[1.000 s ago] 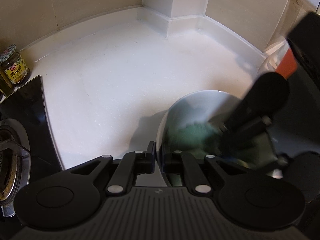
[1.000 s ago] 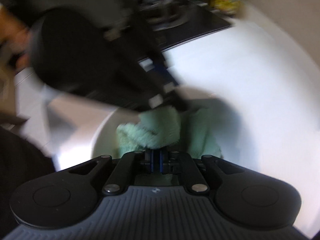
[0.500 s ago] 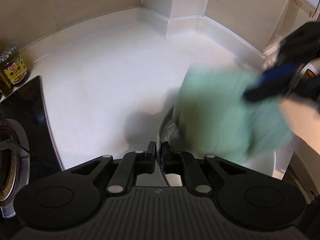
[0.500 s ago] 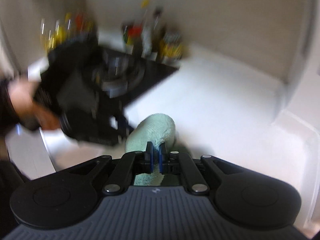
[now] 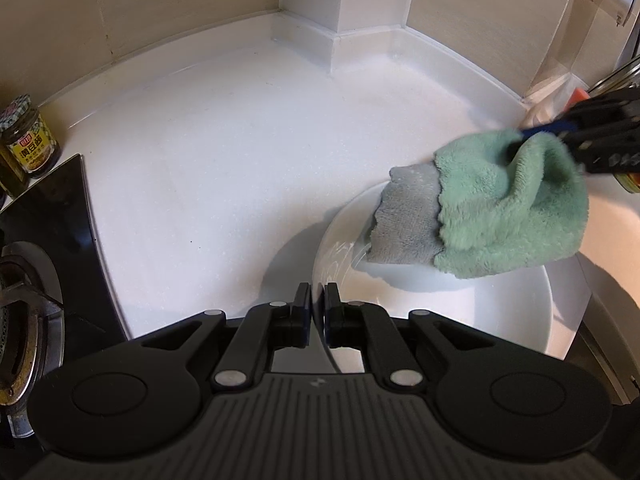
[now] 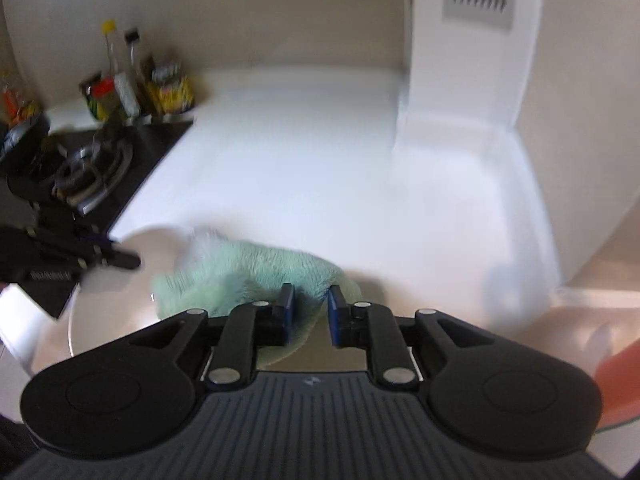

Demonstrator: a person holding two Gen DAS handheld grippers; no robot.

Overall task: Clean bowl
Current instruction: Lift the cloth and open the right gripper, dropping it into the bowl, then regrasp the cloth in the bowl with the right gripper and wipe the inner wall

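bottles [image 6: 132, 80] blurred, stove [image 5: 24, 312] cut off

place: home kitchen | evidence: gas burner [image 5: 16, 312], sauce jar [image 5: 30, 140], white countertop [image 5: 220, 152]

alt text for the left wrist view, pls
The left gripper pinches the rim of a white bowl on a white counter, while the right gripper drapes a green cloth over the bowl's far side.
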